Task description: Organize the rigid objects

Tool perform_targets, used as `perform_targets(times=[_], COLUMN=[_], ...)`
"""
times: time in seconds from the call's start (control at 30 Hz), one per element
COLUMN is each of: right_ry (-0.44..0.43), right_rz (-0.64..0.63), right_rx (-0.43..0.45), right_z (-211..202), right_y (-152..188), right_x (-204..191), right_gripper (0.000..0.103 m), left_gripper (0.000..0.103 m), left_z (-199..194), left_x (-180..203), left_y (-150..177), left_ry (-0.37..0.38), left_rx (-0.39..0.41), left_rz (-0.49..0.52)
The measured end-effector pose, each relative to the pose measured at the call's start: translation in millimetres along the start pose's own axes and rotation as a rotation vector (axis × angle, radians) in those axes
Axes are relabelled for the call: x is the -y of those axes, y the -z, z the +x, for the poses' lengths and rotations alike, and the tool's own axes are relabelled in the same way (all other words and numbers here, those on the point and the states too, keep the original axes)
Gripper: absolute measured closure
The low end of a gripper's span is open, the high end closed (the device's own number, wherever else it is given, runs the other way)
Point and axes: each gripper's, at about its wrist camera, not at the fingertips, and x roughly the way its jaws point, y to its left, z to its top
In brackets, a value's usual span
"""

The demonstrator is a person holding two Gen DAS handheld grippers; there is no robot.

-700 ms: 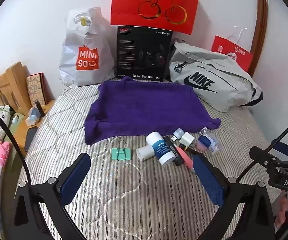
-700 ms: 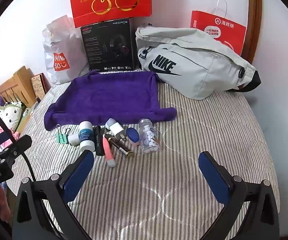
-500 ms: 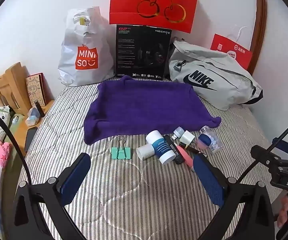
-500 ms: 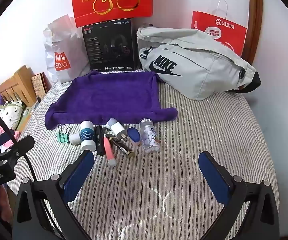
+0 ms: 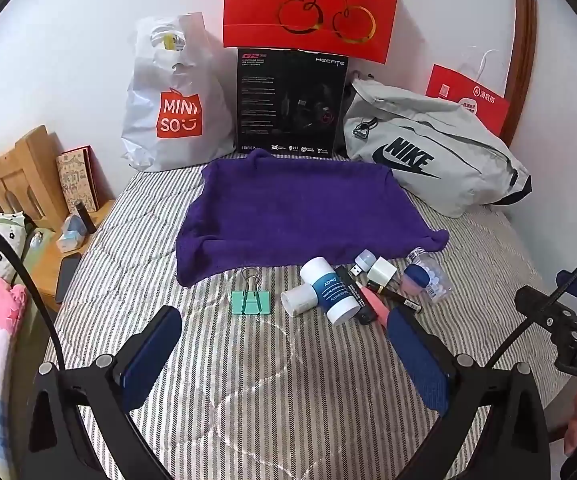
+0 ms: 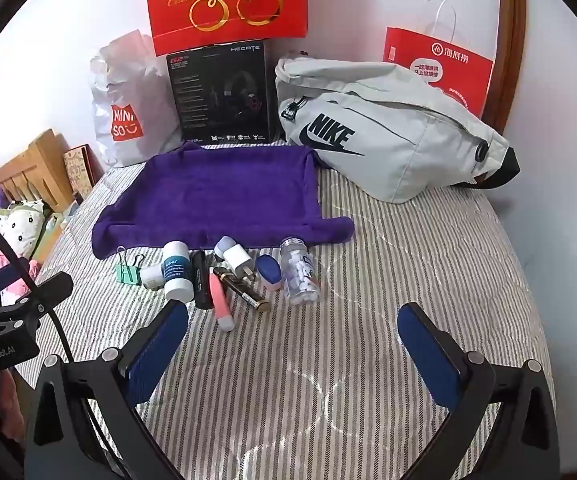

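Pink tube (image 5: 374, 303): lower end is hidden behind left gripper (image 5: 284, 354), spread wide. Cluttered items: seen mid-frame above right gripper (image 6: 292, 354), likewise released, nothing held.

Small items lay clustered on striped bedding, just in front of purple towel (image 5: 300, 208). Left to right: green binder clip (image 5: 250, 300), flat; small white cylinder (image 5: 298, 299) touching blue-labelled white bottle (image 5: 330, 290), both on sides; black stick (image 6: 201, 278); pink tube (image 6: 220, 300); white charger plug (image 6: 237, 258); clear pill bottle (image 6: 299, 270), on its side.
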Motion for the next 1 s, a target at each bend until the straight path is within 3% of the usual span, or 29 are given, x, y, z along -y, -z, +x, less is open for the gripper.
perform_targets(times=[1.0], right_ry=[-0.003], right_rz=[-0.012], right_rx=[0.014], right_z=[-11.0], right_y=[0.6], right_x=[-3.8], right_gripper=[0.000], left_gripper=[0.000], left_z=[-2.1], left_x=[-0.9], left_y=[3.7], left_ry=[-0.003], left_rx=[-0.010], left_rz=[0.010])
